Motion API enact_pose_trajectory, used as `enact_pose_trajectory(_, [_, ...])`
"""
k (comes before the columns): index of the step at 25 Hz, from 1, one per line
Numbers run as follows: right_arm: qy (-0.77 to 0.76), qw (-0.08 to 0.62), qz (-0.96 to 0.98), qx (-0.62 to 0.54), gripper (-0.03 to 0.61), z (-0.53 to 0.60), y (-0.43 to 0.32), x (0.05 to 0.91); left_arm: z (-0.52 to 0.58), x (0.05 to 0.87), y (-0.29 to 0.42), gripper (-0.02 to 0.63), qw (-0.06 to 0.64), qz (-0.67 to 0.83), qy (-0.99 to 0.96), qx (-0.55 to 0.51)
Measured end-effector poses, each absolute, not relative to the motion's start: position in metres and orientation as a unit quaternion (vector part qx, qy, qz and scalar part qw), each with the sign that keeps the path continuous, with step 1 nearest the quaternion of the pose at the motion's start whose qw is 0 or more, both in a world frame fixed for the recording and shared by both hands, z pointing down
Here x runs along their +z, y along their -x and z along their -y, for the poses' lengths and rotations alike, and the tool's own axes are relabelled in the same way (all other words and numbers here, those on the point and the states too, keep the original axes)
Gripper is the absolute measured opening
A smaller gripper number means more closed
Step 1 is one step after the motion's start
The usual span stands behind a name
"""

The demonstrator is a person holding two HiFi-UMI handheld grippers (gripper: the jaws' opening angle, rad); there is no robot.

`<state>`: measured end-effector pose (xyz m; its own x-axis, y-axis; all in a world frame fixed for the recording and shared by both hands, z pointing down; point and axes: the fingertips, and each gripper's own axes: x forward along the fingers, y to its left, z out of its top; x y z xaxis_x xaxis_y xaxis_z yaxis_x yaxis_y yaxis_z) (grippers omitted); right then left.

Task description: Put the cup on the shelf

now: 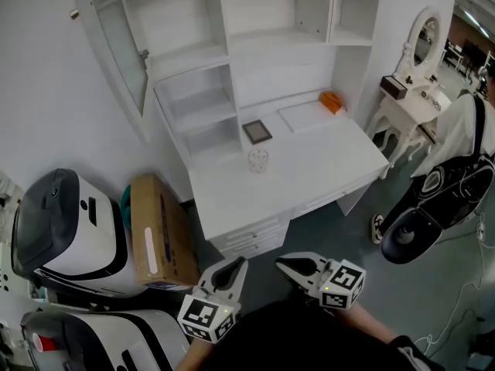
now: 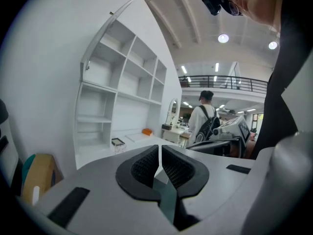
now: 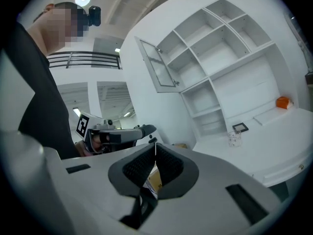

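Well apart from both claws, the cup (image 1: 257, 161) stands on the desk (image 1: 332, 172), near a frame (image 1: 257, 131). The left gripper (image 1: 234, 267) and right gripper (image 1: 288, 266) (2, held low) are pressed together, holding nothing.

1 cup (image 1: 258, 160), 1 frame (image 1: 257, 131), 1 box (image 1: 155, 234), 1 orange obj (image 1: 332, 102)

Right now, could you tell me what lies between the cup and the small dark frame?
Only bare white desk, seen in the head view; the cup and small dark frame stand apart.
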<state>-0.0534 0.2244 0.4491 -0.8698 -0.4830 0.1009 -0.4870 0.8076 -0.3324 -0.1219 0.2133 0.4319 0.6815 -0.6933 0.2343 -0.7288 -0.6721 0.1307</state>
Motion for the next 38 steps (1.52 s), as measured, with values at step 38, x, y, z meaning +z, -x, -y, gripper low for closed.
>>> enact_pose_trajectory(38, [-0.199,0.051,0.958,0.201,0.017,0.051,0.038,0.453,0.064,0.437,0.103,0.029,0.127,0.424,-0.893,0.078])
